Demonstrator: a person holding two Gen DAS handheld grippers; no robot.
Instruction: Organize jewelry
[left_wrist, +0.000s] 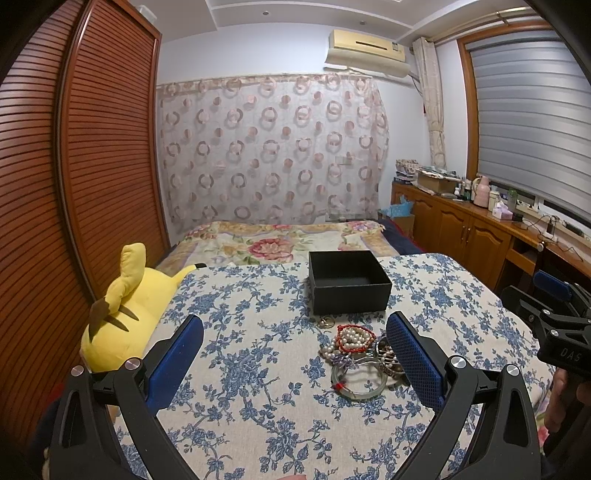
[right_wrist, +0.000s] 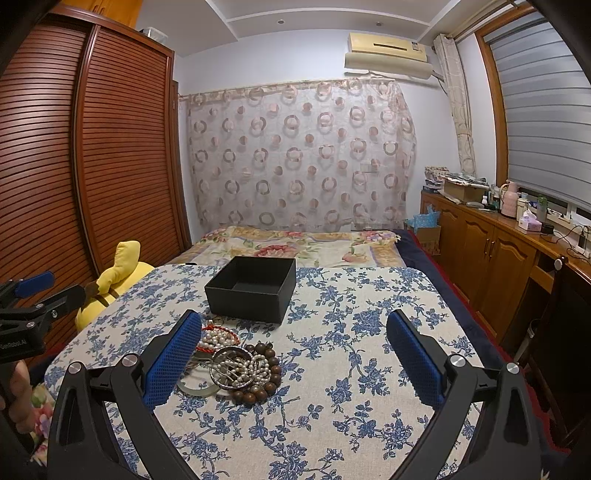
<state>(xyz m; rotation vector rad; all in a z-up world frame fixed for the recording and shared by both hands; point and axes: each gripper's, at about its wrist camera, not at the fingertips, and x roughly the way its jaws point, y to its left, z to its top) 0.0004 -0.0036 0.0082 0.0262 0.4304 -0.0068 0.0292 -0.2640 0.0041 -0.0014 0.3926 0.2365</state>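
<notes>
Jewelry pile (right_wrist: 229, 363) heaped on tabletop (right_wrist: 369, 369) with blue floral cloth: pearl strands (right_wrist: 245, 367), brown bead bracelet (right_wrist: 271, 360), pale green bangle (left_wrist: 360, 384), red cord loop (left_wrist: 354, 338). Pile just beside black box (right_wrist: 253, 290), at 6 o'clock from it, apart from its wall. Box open-topped, upright, interior appears empty. Small metal rings (left_wrist: 327, 322) between box and pile.

Left claw (left_wrist: 295, 358): fingers wide apart, holding nothing; right-hand pad (left_wrist: 415, 363) overlapping pile in view, contact cannot be told.

Right claw (right_wrist: 295, 358): fingers wide apart, holding nothing; pile at 9 o'clock near left-hand pad (right_wrist: 173, 360).

Yellow plush toy (left_wrist: 122, 314) at 9 o'clock off tabletop edge. Bed (left_wrist: 280, 242) at 12 o'clock beyond box.
</notes>
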